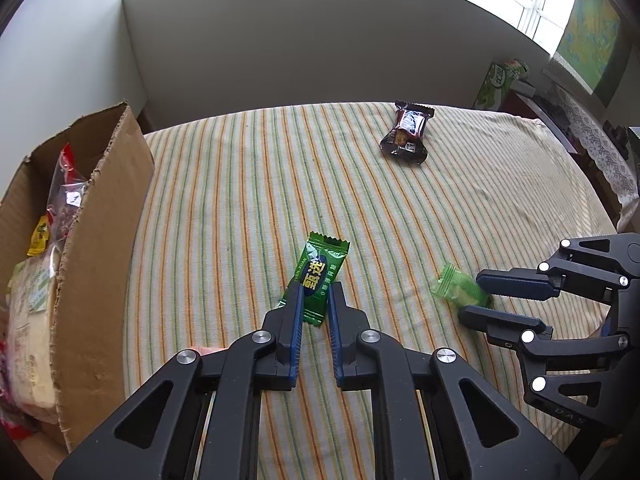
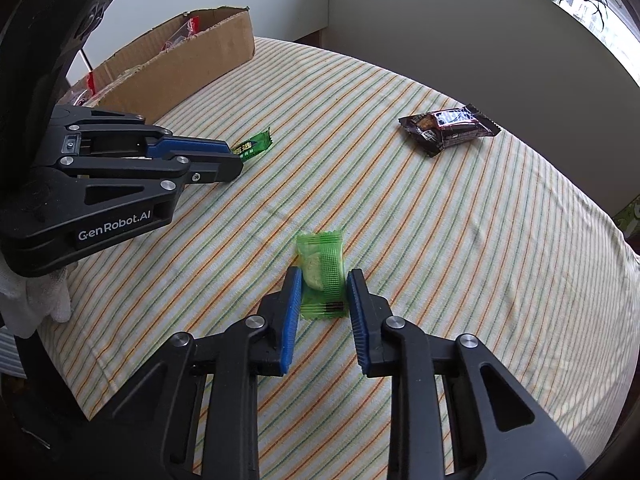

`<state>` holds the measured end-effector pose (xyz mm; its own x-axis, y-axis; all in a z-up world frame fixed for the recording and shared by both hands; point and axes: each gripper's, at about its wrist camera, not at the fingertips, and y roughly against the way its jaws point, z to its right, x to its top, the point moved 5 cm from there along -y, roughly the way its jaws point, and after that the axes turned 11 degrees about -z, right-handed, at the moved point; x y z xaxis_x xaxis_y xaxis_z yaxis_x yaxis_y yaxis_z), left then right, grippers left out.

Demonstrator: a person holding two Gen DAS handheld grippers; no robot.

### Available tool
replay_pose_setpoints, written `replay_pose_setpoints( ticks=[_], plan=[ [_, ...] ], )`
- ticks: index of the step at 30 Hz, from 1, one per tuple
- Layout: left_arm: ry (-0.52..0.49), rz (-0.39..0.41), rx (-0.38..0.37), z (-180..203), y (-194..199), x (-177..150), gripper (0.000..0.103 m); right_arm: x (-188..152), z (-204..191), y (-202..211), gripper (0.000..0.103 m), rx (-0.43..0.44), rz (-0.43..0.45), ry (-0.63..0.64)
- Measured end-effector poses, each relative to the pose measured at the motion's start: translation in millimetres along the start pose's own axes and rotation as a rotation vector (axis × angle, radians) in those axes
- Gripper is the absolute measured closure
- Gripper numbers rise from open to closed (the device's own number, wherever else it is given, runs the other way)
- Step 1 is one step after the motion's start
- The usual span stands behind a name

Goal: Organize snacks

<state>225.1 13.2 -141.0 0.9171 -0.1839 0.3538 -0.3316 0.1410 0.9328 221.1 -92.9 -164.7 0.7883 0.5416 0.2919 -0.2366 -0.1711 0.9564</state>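
A green candy packet with yellow lettering [image 1: 318,276] lies on the striped cloth between the fingers of my left gripper [image 1: 317,292], which touch its sides and are closed on it. It also shows in the right wrist view [image 2: 253,147]. A clear green wrapped biscuit [image 2: 322,274] lies between the fingers of my right gripper [image 2: 325,278], whose pads stand just off its sides, so it is open. The biscuit shows in the left wrist view [image 1: 460,289] next to the right gripper [image 1: 472,296]. A dark brown snack packet [image 1: 406,134] lies farther back.
An open cardboard box [image 1: 100,240] with several bagged snacks stands at the left edge of the bed; it also shows in the right wrist view [image 2: 180,68]. A striped cloth [image 1: 240,200] covers the surface. A side table with green cartons [image 1: 500,84] stands at the far right.
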Motion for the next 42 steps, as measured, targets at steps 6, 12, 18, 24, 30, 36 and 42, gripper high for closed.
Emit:
replay_pose_setpoints(
  ticks=[6, 12, 18, 24, 30, 36, 42],
  plan=[
    [-0.01, -0.001, 0.004, 4, 2, -6, 0.097, -5, 1, 5, 0.079, 0.012, 0.011, -0.019],
    [0.009, 0.024, 0.004, 0, 6, -1, 0.095, -7, 3, 5, 0.079, 0.017, 0.011, -0.029],
    [-0.044, 0.035, 0.047, 9, 2, 5, 0.083, -8, 5, 4, 0.079, 0.025, 0.011, -0.034],
    [-0.053, 0.028, 0.058, 11, -8, 13, 0.083, -7, 6, 4, 0.079, 0.025, 0.013, -0.034],
    [-0.058, 0.03, 0.052, 12, -7, 12, 0.084, -7, 7, 3, 0.079, 0.029, 0.014, -0.042],
    [-0.036, 0.035, 0.035, 9, -3, 10, 0.089, -8, 7, 5, 0.079, 0.025, 0.018, -0.045],
    [-0.036, 0.04, 0.023, 11, 2, 4, 0.092, -10, 10, 9, 0.079, 0.024, 0.027, -0.06]
  ],
)
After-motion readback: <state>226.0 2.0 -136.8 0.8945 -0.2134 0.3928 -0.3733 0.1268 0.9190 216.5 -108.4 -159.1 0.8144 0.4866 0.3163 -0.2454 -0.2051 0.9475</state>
